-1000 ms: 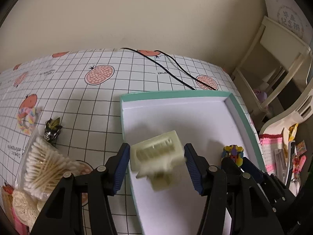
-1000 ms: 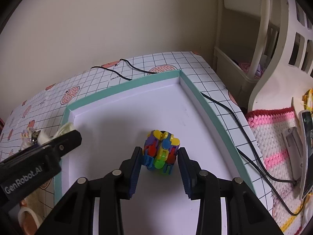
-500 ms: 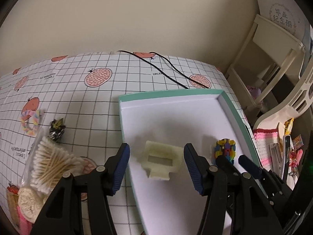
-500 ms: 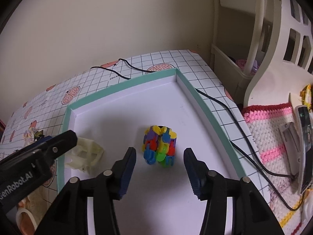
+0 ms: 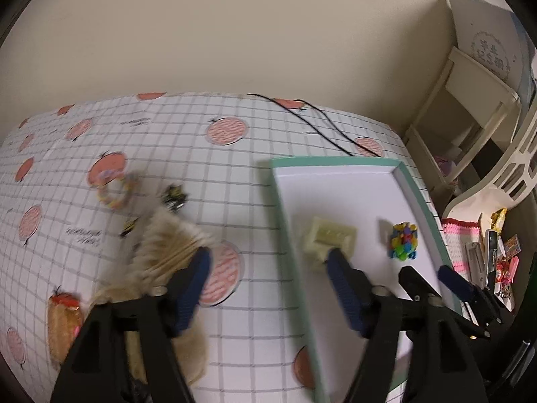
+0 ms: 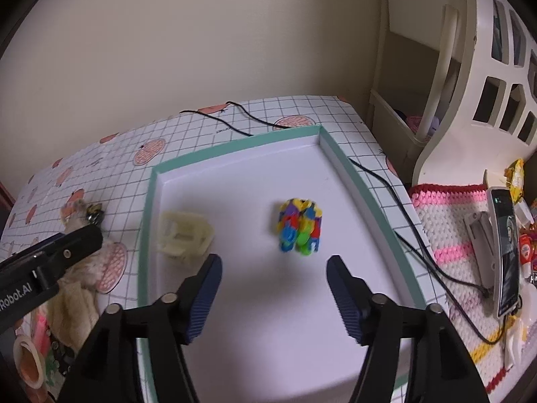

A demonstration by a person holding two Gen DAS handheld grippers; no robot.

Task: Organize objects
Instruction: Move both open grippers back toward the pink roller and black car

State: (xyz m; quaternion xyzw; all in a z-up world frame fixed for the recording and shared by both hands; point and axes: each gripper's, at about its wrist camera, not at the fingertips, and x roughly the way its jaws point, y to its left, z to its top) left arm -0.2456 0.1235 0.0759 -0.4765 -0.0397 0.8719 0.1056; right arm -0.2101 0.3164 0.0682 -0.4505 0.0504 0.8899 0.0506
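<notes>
A plain cream wall (image 5: 235,33) closes off the far side of the room, and to the right of both grippers stands cream-painted slatted wooden furniture (image 6: 470,84). The table (image 5: 167,154) ahead of the grippers wears a white grid-patterned cloth printed with pink round fruit, and a thin black cable (image 6: 235,121) trails over its far edge. On the right half of the table lies a shallow white tray with a mint-green rim (image 6: 235,149). Right of the tray, a pink-and-white crocheted mat (image 6: 453,231) carries a phone and small clutter.

The right gripper (image 6: 273,268) hangs over the near part of the tray with its blue-padded fingers spread wide and nothing between them. Just ahead of it, on the tray floor, sits a multicoloured plastic block toy (image 6: 300,228). Ahead and to its left, near the tray's left wall, lies a pale cream plastic clip-like piece (image 6: 184,235).

The left gripper (image 5: 268,265) is likewise spread wide and empty, straddling the tray's left rim; its right finger overlaps the cream piece in that view, though contact cannot be judged. By its left finger lies a blurred bundle of cotton swabs (image 5: 167,238). Farther ahead on the cloth are a pastel ring-shaped hair tie (image 5: 117,191) and a small dark trinket (image 5: 173,196).
</notes>
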